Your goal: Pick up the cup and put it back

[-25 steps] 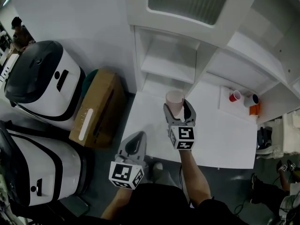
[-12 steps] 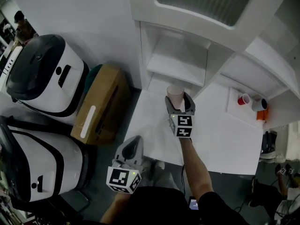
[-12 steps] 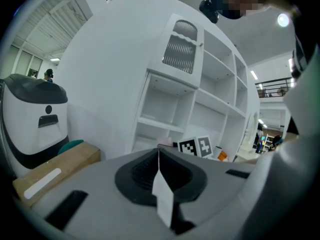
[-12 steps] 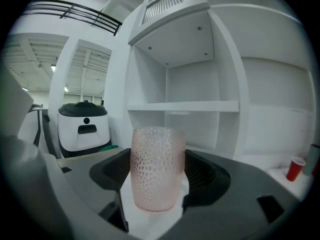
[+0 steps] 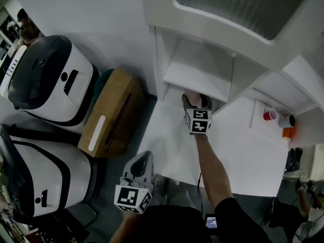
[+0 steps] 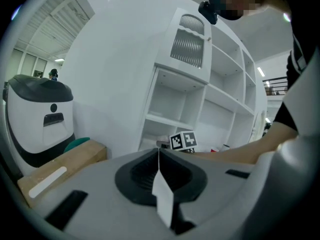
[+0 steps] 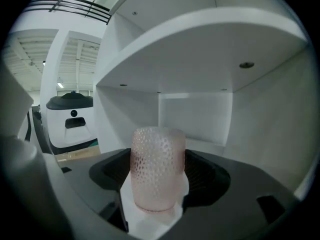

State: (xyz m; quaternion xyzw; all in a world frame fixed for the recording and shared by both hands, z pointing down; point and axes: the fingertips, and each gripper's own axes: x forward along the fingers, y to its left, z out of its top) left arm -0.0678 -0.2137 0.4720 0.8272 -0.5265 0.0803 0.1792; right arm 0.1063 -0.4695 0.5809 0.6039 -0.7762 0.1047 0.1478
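Head view looks down; both gripper views face the shelves [image 5: 200, 70].

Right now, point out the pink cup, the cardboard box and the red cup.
pink cup [image 7: 157, 169], right gripper view, middle of its dimpled wall.
cardboard box [image 5: 109, 113], head view, middle of its top face.
red cup [image 5: 270, 115], head view, its red body.

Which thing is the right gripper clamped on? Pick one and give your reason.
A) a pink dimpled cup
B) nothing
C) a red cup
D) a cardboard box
A: in the right gripper view the right gripper has its jaws closed on the upright pink dimpled cup, under a white shelf.
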